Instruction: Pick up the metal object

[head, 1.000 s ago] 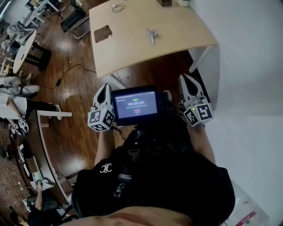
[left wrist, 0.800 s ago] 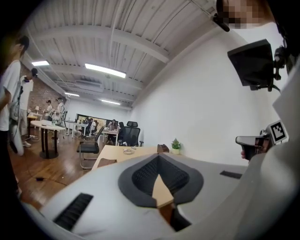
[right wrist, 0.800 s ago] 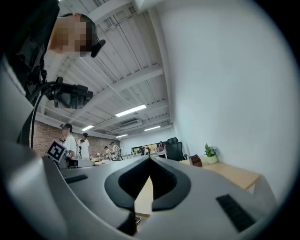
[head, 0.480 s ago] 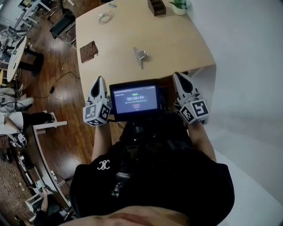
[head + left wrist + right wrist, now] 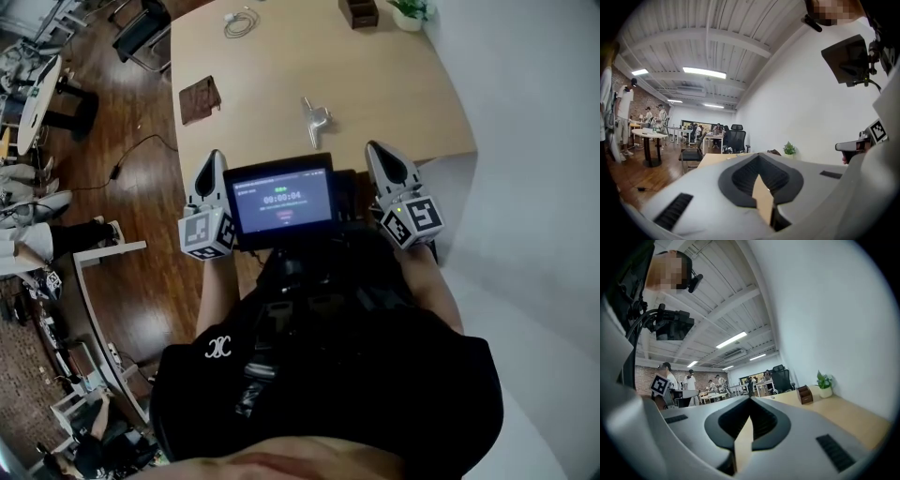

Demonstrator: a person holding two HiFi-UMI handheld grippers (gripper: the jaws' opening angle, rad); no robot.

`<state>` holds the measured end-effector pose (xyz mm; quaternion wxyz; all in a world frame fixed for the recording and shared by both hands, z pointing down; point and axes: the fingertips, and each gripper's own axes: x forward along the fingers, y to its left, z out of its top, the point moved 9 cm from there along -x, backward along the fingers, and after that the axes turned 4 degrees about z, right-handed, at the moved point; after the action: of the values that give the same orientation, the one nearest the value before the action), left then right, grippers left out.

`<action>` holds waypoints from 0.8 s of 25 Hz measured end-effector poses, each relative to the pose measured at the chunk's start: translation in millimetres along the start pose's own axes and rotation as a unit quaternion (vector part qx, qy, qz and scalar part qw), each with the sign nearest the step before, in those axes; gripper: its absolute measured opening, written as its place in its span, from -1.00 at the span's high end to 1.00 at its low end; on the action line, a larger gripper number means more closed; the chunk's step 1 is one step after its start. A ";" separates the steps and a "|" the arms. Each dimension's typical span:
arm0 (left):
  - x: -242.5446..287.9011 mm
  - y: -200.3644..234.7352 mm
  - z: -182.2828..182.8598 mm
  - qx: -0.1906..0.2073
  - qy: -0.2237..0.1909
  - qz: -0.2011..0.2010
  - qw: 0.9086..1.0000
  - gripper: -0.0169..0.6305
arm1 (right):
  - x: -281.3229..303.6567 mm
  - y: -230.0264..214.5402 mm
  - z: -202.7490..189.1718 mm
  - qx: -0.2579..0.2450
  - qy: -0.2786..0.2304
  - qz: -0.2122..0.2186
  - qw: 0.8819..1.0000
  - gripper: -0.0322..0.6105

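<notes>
The metal object (image 5: 316, 119), a small silvery piece, lies on the light wooden table (image 5: 412, 103) a little right of its middle. Both grippers hover at the table's near edge, short of the object. My left gripper (image 5: 213, 157) is to the object's near left and my right gripper (image 5: 376, 149) to its near right. In the left gripper view the left gripper (image 5: 759, 158) has its jaws together with nothing between them. The right gripper (image 5: 750, 401) looks the same in its own view. Neither gripper view shows the metal object.
A brown flat pouch (image 5: 199, 98) lies at the table's left, a coiled cable (image 5: 241, 19) at the far left. A small wooden box (image 5: 359, 11) and a potted plant (image 5: 410, 14) stand at the far edge. A screen (image 5: 281, 202) sits between the grippers. A white wall (image 5: 534, 141) runs along the right.
The table has come closer in the head view. Both grippers now reach its near edge, nearer the metal object. Their jaws have stayed together.
</notes>
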<state>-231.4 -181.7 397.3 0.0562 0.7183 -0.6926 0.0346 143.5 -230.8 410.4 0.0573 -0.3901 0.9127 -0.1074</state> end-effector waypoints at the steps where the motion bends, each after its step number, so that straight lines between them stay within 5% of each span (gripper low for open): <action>1: 2.3 4.7 1.9 0.005 -0.001 0.001 1.000 0.88 | 8.5 -1.2 -3.4 0.006 0.007 0.000 1.000 0.95; 9: -2.3 19.2 -9.7 -0.026 0.008 0.016 0.999 0.88 | 63.4 -40.2 -68.2 0.030 0.116 0.020 0.993 0.78; 11: -4.4 21.9 -7.7 -0.029 0.011 0.021 0.999 0.88 | 77.7 -51.5 -91.6 0.066 0.150 0.022 0.986 0.25; 12: -5.3 22.3 -6.7 -0.026 0.013 0.022 0.999 0.88 | 82.9 -57.2 -103.2 0.087 0.162 0.017 0.983 0.18; 20: -2.0 24.5 -6.5 -0.001 0.028 0.025 0.999 0.88 | 107.2 -89.1 -171.9 0.159 0.214 -0.044 0.963 0.18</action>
<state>-255.7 -179.7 404.2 0.0757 0.6996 -0.7084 0.0554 99.6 -342.3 596.4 -0.0831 -0.3834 0.8567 -0.3349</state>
